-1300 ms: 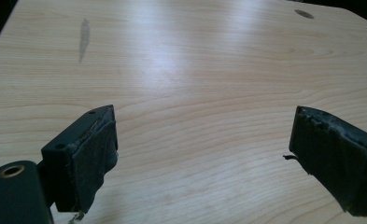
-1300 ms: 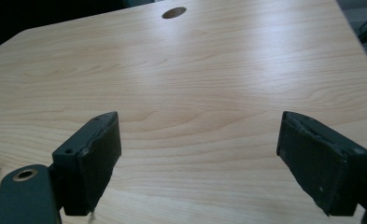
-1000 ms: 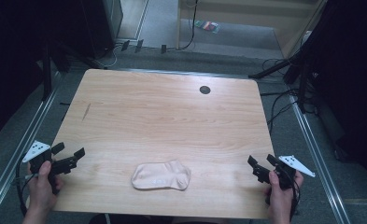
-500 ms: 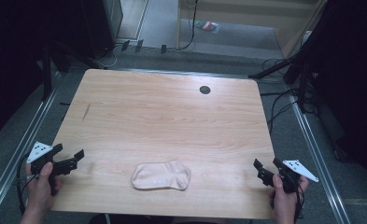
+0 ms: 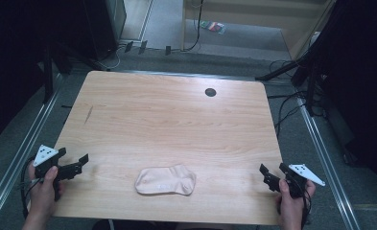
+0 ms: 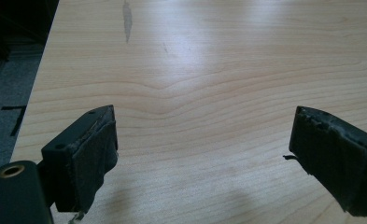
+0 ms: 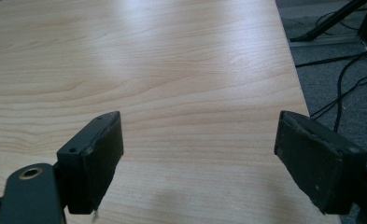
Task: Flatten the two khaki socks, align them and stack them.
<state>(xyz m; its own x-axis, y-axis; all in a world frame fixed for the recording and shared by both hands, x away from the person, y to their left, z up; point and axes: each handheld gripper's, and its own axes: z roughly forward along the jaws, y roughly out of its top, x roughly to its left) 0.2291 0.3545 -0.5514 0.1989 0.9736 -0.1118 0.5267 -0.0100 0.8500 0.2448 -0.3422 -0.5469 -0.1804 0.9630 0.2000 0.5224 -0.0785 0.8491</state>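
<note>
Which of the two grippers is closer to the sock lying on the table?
Left, narrowly. The left gripper hovers off the sock's left end near the table's left edge. The right gripper sits farther off its right end, at the right edge. Both are open.

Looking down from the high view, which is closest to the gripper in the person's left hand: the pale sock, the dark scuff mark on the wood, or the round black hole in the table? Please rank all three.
From the left gripper:
1. Dark scuff mark, just ahead near the left edge.
2. Pale sock, off to the side by the near edge; nearly as close as the scuff.
3. Round black hole, far side, right of centre, plainly farthest.
</note>
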